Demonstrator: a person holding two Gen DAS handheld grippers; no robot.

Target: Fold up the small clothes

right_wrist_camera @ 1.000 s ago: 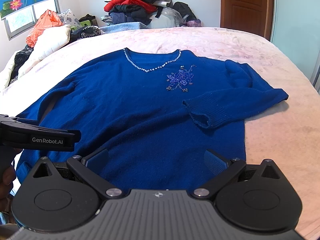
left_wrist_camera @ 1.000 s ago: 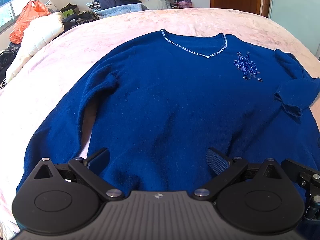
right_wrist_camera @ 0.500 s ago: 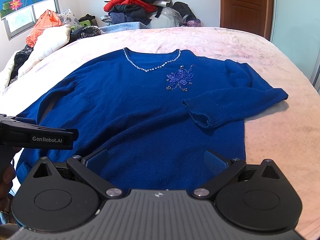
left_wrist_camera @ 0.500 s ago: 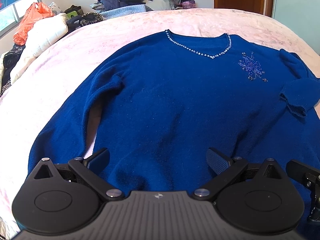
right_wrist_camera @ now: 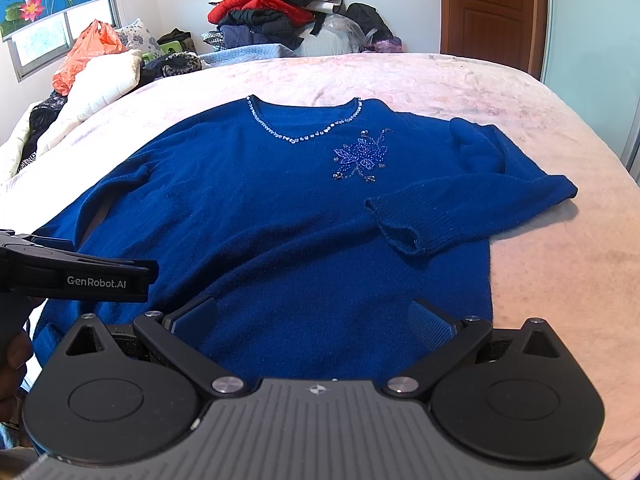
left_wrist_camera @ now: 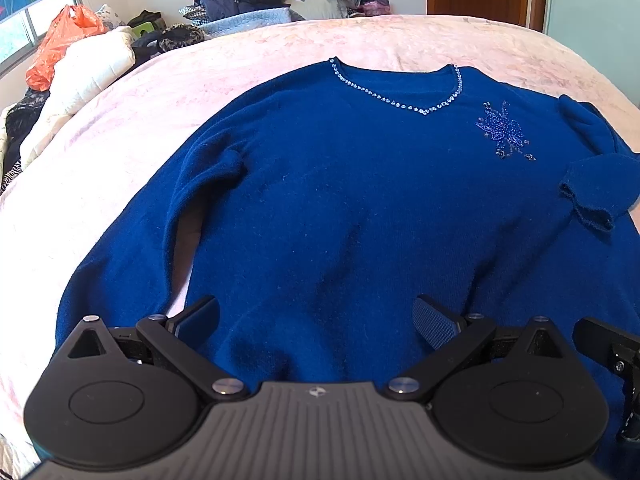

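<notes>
Both claws, left [left_wrist_camera: 316, 312] and right [right_wrist_camera: 314, 314], hang released, empty, over the hem of the sweater [right_wrist_camera: 260, 220] spread face-up on the bed [right_wrist_camera: 540, 112]. Pinching one knit layer risks a dragged, bunched, crooked fold.

Both views are bright with daylight that enters from the window [right_wrist_camera: 44, 40] at the upper left. The pale pink bed cover [right_wrist_camera: 460, 84] looks almost washed out on its left side. The deep blue knitted sweater [left_wrist_camera: 340, 200] stays sharp with soft shadows. Strong fisheye bending curves the edges, and the corners are dark.
</notes>
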